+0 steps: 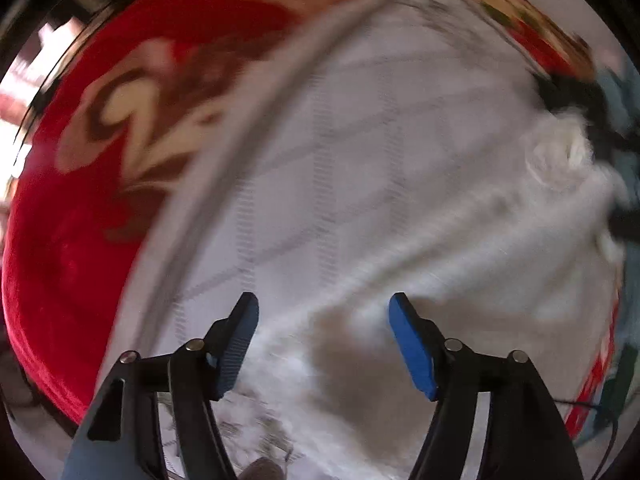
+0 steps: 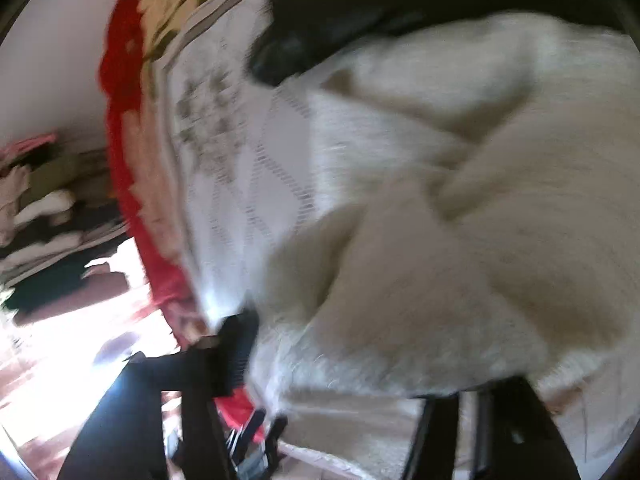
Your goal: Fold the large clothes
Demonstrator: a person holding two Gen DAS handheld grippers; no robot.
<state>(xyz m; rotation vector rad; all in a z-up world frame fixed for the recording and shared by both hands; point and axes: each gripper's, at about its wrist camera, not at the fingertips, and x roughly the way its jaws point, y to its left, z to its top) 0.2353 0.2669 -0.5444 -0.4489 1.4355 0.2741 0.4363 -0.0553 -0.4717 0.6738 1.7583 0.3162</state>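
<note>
- Far left in the left wrist view: red blanket [image 1: 60,280] with a pale pattern, spread under everything and running to the frame edge.
- Next to it: white patterned cover [image 1: 320,160] with a grey border stripe, lying flat over the blanket.
- Low centre: left gripper [image 1: 324,344] with blue pads [image 1: 412,352] wide apart, nothing between them, hovering over the cover and the near edge of the white sweater [image 1: 500,240].
- Right half of that view: sweater bunched in a ridge, fluffy and pale; far side blurred, right gripper only a dark smear there.
- In the right wrist view, left side: bright floor and a heap of other clothes [image 2: 44,208], well apart from the work.
- Centre: edge of the blanket and cover running top to bottom; likely room to spread only to the right of that edge.
- Right: sweater [image 2: 460,240] lifted and draped over the right gripper [image 2: 340,364], hiding one finger; cloth seems caught there, but jaws open or closed cannot be told through the blur.
- Handling, as a judgement: soft, limp, light though bulky, fuzzy rather than slippery; no risk of breaking, some risk of sagging and folding on itself.
- Best hold, probably: hem corners or shoulder seams, one per gripper, pulled taut before laying flat.
</note>
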